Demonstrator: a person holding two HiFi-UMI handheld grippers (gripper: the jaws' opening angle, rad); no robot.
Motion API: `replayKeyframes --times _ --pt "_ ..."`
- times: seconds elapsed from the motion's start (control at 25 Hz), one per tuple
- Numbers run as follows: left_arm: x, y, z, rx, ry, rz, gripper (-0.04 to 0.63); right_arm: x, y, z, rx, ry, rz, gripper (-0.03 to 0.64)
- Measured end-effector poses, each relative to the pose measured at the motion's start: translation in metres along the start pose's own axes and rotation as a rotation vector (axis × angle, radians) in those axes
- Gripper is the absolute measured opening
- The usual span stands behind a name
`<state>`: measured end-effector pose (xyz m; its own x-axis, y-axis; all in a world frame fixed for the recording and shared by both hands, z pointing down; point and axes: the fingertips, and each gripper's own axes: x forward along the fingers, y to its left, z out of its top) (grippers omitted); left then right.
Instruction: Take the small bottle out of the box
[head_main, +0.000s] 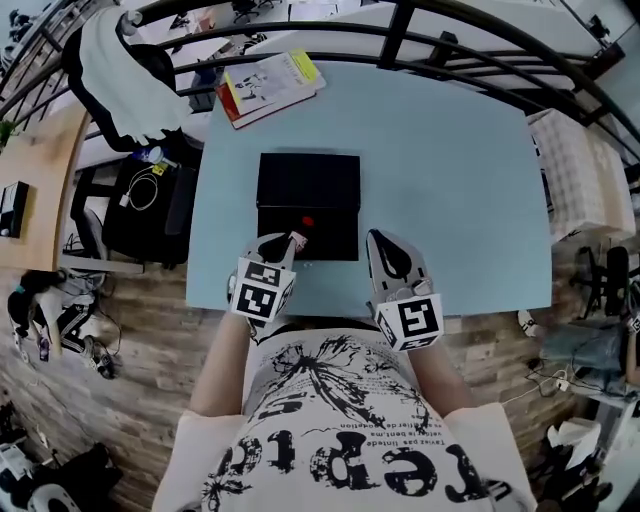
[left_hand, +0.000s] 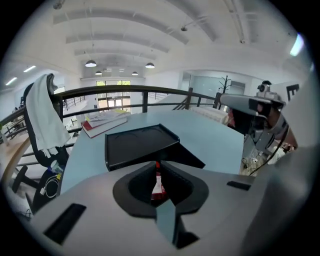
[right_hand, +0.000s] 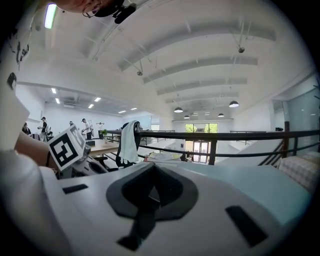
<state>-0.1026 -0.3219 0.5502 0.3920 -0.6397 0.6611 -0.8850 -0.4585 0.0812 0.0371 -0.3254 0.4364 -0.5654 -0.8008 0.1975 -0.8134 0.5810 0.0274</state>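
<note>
Printed shirt (head_main: 340, 440) of the person fills the near edge of the head view, both forearms reaching to the light blue tabletop (head_main: 450, 180). Left hand-held gripper (head_main: 279, 247): jaws clamped on the small bottle (left_hand: 158, 189), red cap upward, red-and-white label showing between the pads. Bottle sits over the near half of the black box (head_main: 308, 205); whether it is clear of the box cannot be told. Box is open, lid laid back on the far side. Right hand-held gripper (right_hand: 152, 192): jaws together, nothing between them, just right of the box's near corner. Books (head_main: 270, 85) lie at the far left corner. Chair with a white cloth (head_main: 120, 70) stands off the tabletop, left.
</note>
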Motion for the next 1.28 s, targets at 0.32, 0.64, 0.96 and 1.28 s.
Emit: replayKeyframes --times 0.32,0.64,0.96,1.28 --pt "0.06 0.005 -0.028 0.002 0.207 -0.036 0.131 0.024 -0.03 -0.016 0.006 0.02 0.034 0.008" --pt "0.101 -0.003 -0.044 0.096 0.354 -0.061 0.233 0.026 -0.059 -0.032 0.016 0.055 0.016 0.008" --pt "0.12 0.002 -0.068 0.078 0.448 -0.069 0.239 0.024 -0.077 -0.045 0.035 0.082 -0.005 0.008" --pt "0.124 0.005 -0.072 0.09 0.467 -0.062 0.238 0.023 -0.085 -0.05 0.047 0.081 -0.017 0.008"
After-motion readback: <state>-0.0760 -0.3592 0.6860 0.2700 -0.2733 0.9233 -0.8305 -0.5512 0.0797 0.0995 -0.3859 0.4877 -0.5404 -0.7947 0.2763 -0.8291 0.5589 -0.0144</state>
